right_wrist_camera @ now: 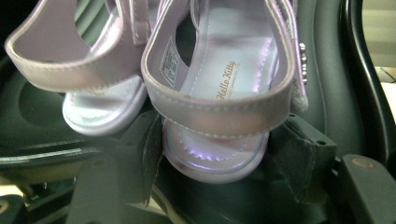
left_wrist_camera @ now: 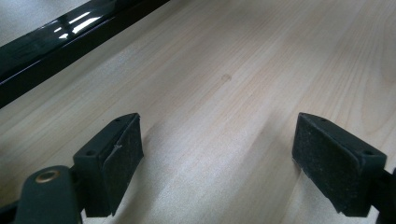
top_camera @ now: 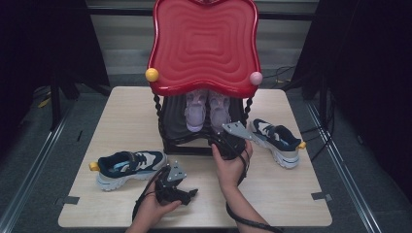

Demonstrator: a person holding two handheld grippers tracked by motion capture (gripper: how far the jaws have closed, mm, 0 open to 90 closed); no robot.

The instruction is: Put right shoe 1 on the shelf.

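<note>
Wooden bench (top_camera: 291, 189) carries a black shelf rack under a red wavy tray top (top_camera: 204, 43); a yellow ball (top_camera: 152, 74) and a pink ball (top_camera: 256, 77) sit at the tray's front corners.

Pair of lilac sandals (top_camera: 207, 110) stands side by side on the rack's lower black shelf (right_wrist_camera: 327, 70), heels toward the person; in the right gripper view the nearer sandal (right_wrist_camera: 224, 93) shows its heel strap and printed insole, the second sandal (right_wrist_camera: 88, 70) just beside it and touching.

Right hand-held gripper (right_wrist_camera: 217, 163) reaches into the shelf at the sandals; its two black jaws stand either side of the nearer sandal's heel, close against the sole; whether the pads actually press on it I cannot tell.

Left hand-held gripper (left_wrist_camera: 217, 158) low over bare bench near the front edge; jaws wide apart, nothing between them; the rack's black base bar (left_wrist_camera: 70, 35) crosses the top corner of its view.

Two navy-and-white trainers lie on the bench: one (top_camera: 127, 167) left of the rack, just beside the left hand (top_camera: 158, 206); the other (top_camera: 276, 141) right of the rack, near the right hand (top_camera: 232, 167).
</note>
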